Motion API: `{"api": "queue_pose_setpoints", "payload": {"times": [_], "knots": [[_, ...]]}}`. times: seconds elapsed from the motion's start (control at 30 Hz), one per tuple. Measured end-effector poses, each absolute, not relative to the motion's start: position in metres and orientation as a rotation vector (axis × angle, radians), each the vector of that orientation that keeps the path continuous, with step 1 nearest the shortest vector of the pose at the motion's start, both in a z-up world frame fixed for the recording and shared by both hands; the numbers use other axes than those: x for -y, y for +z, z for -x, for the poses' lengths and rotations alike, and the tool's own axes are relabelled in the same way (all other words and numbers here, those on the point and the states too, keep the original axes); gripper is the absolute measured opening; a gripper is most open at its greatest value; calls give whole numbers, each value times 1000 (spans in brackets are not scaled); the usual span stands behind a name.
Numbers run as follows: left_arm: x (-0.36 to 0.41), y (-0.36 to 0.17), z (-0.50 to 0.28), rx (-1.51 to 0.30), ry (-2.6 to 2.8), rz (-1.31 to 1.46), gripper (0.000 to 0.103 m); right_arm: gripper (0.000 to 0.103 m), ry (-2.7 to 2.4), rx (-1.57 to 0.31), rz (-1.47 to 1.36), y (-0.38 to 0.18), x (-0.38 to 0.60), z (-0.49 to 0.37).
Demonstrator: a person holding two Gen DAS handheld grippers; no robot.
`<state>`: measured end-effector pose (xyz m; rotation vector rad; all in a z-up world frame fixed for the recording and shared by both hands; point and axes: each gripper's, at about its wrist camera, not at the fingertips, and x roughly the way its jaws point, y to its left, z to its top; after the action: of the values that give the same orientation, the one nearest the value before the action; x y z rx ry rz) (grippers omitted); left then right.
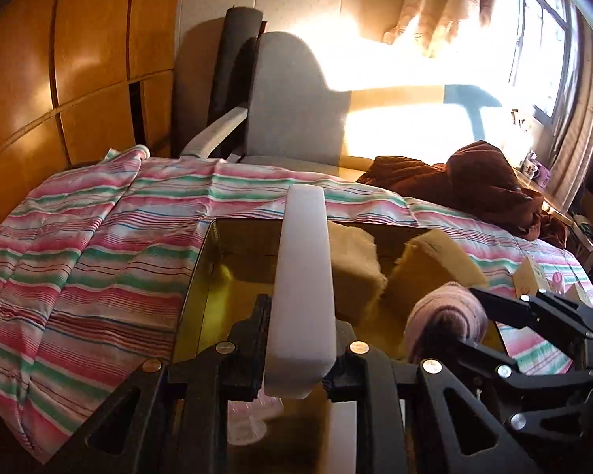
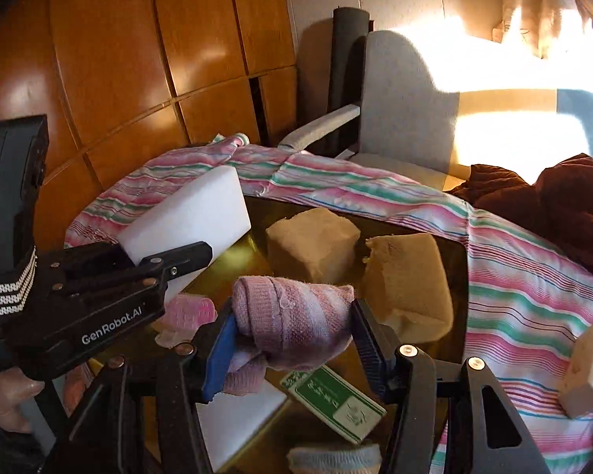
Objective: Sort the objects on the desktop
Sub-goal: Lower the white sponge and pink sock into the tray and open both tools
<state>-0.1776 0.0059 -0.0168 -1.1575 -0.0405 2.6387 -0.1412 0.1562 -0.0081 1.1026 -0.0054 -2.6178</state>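
Black linkage fills the bottom of the left wrist view, and between the jaws of the left gripper (image 1: 298, 349) stands a white foam block (image 1: 302, 288), pinched edge-on by its near end so its long body juts forward over the dark glass tray (image 1: 201, 276). Just right of the jaws sit two tan sponge chunks (image 1: 357, 266), touching the tray floor. Further right, the right gripper (image 1: 446, 328) carries a rolled pink sock (image 1: 446, 312). Beyond the tray spreads a striped cloth (image 1: 91, 237). Holding the block by one end probably keeps it clear of the tray rim for setting down.

Blue-padded jaws dominate the right wrist view, pressed onto the pink sock (image 2: 292, 314) from both sides; the right gripper (image 2: 292, 326) holds it above the tray. Below the jaws lies a green-and-white card packet (image 2: 334, 403), its print too blurred to read. Left of them, the left gripper (image 2: 170, 260) grips the foam block (image 2: 189, 217); its body reads "GenRobot.AI". Ahead of the jaws are the sponge chunks (image 2: 312, 249). Both items seem bound for grouping in the tray.
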Motion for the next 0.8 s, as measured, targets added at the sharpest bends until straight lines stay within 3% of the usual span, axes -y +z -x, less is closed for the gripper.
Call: {"api": "queue_pose_setpoints", "payload": {"times": [0.07,0.23,0.37,0.5,0.8], "knots": [[-2,-24,192,48,2623,1213,21,58,-2599,16,-1169,-20,-153,156],[6,-37,205,90,2597,1276,39,60,-2540,121,-1231,-38,-159,171],[16,-34,200,132,2636,1254,42,63,-2537,148,-1193,-34,-164,166],[26,-24,189,178,2691,1215,42,74,-2532,196,-1157,-25,-168,164],[13,2,132,149,2705,1016,43,74,-2625,244,-1062,-9,-189,132]]}}
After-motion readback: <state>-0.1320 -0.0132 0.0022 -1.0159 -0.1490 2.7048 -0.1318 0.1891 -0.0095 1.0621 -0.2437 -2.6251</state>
